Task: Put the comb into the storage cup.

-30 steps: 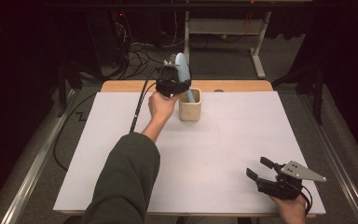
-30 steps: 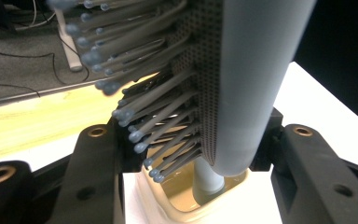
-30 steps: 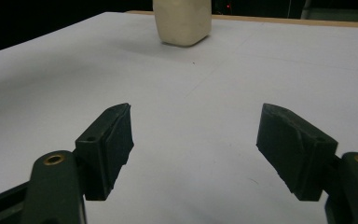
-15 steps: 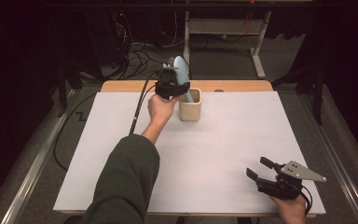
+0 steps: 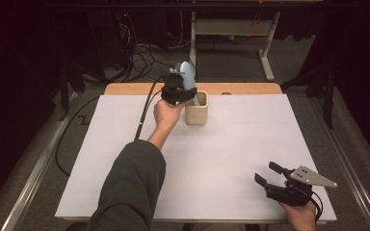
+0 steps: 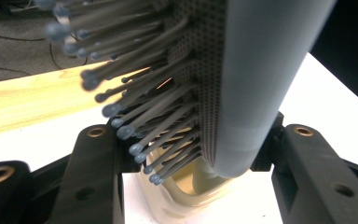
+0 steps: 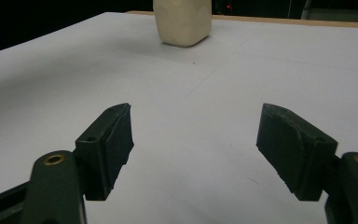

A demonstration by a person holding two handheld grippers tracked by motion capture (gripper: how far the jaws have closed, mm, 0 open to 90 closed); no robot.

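Here, taken from the left side of the table across to the right:

Cable: (image 5: 144, 113) a black lead trails from the left gripper down across the white table cover toward the near left.
Sleeve: (image 5: 130, 192) a dark green sleeve comes in from the near edge, left of centre, with the forearm stretched toward the far side.
Left gripper: (image 5: 177, 91) raised at the far side of the table, left of centre, its jaws clamped on the hairbrush.
Hairbrush: (image 6: 242, 79) pale blue-grey, standing nearly upright between those jaws; the bristles with their rounded tips fan out to the left in the left gripper view, and the smooth back faces right. Its lower end hangs over the mouth of the cup.
Cup: (image 5: 196, 113) a cream, square-sided holder, upright on the table cover just right of the left hand, at the far side.
Table: (image 5: 231, 154) covered in white, with a strip of bare wood along the far edge.
Right gripper: (image 5: 270, 178) at the near right corner, low over the cover, jaws standing wide apart with nothing between them, pointing toward the cup, well apart from it.
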